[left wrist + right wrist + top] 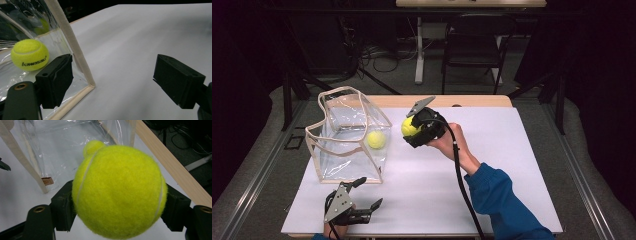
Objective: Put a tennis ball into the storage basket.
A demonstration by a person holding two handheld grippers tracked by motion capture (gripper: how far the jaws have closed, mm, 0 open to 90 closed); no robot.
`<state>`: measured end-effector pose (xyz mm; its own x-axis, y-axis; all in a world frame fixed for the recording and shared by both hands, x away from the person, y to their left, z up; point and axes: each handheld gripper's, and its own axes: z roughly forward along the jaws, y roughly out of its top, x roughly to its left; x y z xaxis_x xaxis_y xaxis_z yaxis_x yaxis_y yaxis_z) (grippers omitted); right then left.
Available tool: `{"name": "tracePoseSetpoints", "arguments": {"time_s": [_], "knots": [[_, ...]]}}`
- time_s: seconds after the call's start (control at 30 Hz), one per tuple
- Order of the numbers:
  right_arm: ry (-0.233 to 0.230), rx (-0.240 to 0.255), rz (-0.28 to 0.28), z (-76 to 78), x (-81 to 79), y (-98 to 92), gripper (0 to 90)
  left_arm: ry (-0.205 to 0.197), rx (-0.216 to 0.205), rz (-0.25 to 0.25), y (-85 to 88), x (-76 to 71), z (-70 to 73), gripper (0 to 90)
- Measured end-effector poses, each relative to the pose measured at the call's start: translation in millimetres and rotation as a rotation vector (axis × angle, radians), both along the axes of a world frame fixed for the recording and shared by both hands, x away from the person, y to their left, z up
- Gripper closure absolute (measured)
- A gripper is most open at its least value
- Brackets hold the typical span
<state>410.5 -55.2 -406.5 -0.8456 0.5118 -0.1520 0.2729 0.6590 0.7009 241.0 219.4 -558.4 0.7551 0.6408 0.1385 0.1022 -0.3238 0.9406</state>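
Lab/workshop: dark room w/ desk (472, 3), folding chair (474, 37), floor cables (382, 55).

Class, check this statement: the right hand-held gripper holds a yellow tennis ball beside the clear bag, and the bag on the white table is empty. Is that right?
Not quite. The clear bag is not empty: a second tennis ball lies inside it, as the high view shows. The rest stands: the right hand-held gripper holds a yellow tennis ball beside the bag on the white table.

A fuzzy yellow tennis ball (118, 192) is clamped between the right gripper's (416, 131) black jaws, held above the white table (492, 165) just beside the clear bag (347, 135). That bag (cream-trimmed, open-topped) stands upright holding a second ball (376, 139).
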Motion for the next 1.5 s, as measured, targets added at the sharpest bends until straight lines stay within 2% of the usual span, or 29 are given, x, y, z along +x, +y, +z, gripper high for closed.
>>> {"name": "tracePoseSetpoints", "arguments": {"time_s": [0.77,1.13,1.5], "knots": [[-0.037,0.021,0.022,13.9,1.1,12.2,26.0,0.0,-0.002,0.0,0.4,-0.2,0.0,16.0],[-0.048,0.05,0.031,18.2,2.2,16.9,26.0,0.002,-0.002,0.0,0.5,-0.1,-0.1,16.0],[-0.062,0.053,0.04,27.4,1.1,24.1,26.0,0.001,-0.007,0.002,0.8,0.0,-0.3,16.0]]}}
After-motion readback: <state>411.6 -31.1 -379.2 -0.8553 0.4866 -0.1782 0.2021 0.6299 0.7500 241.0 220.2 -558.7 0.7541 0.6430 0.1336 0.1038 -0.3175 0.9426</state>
